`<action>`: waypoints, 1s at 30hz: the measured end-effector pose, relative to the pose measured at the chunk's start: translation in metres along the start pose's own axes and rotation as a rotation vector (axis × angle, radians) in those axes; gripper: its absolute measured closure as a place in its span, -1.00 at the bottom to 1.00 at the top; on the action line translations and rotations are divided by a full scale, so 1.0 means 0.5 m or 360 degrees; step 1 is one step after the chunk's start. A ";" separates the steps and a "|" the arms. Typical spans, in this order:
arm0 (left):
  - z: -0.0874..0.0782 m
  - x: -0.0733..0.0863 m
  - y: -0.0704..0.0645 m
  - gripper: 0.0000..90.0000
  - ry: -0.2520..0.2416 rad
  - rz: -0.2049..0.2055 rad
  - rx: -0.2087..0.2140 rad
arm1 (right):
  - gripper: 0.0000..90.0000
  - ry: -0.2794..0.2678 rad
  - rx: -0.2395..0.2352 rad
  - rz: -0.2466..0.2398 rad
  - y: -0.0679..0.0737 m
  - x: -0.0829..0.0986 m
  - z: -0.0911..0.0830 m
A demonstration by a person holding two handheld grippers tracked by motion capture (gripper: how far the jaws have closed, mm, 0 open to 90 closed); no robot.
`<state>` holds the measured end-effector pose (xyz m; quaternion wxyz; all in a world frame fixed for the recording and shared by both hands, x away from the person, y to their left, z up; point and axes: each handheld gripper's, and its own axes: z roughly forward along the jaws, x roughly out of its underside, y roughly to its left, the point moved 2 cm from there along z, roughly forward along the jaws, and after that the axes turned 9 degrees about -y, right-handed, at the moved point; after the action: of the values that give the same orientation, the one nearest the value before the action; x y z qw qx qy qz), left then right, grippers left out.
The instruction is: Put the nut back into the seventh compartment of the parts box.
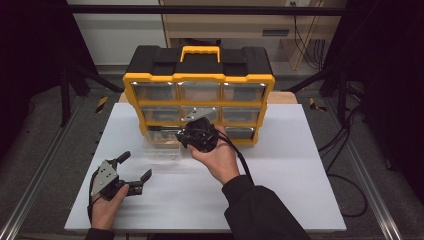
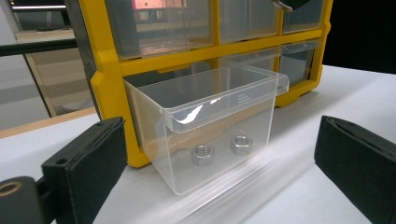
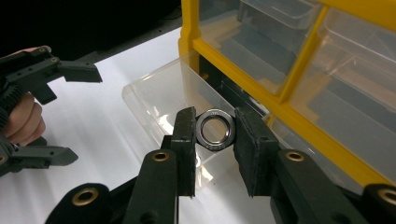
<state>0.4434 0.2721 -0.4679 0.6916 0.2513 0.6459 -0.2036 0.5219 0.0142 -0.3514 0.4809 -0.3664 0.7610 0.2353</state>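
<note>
Jaws on your right gripper point(image 3: 214, 135) are clamped on a steel ring point(image 3: 214, 130), a washer or bearing by the look of it. Pads pinch it at opposite edges, so the bore faces the camera and the ring hangs on edge. Good hold for a drop: release and it falls straight down.

Ring sits directly over the clear drawer point(image 3: 180, 100), which is pulled out of the bottom row of the yellow organizer point(image 3: 299, 119). In the high view your right gripper point(image 1: 198, 134) is above that same drawer point(image 1: 161, 143), right at the cabinet front. My read: you're at the deposit step, ring not yet let go.

Drawer is out far enough to leave its top open, which is why you can come in from above instead of through the slot. It already holds two hex nuts point(image 2: 203, 154) on its floor, near the front wall. The ring is a different part from those, so check it's the right bin.

Your left gripper point(image 1: 131, 172) rests low on the white table point(image 1: 280, 180), well apart from the drawer, jaws spread wide and gripping nothing. Its camera looks straight at the drawer front point(image 2: 219, 112), so it's parked clear of the drop path yet placed to steady or push the drawer.

Risk: cabinet front is close behind the ring; drop from low so it doesn't bounce off the rim.
</note>
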 end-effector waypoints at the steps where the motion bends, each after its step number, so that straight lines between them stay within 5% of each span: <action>1: 0.000 0.000 0.000 -0.95 -0.0001 0.0000 0.0000 | 0.55 0.0000 -0.0004 0.0000 0.002 -0.001 0.001; 30: -0.001 0.000 0.002 -0.95 -0.0005 -0.0005 -0.0002 | 0.55 0.0110 -0.0050 -0.0055 0.028 -0.012 0.068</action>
<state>0.4435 0.2731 -0.4677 0.6925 0.2494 0.6452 -0.2048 0.5317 0.0490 -0.3604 0.4524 -0.3949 0.7670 0.2259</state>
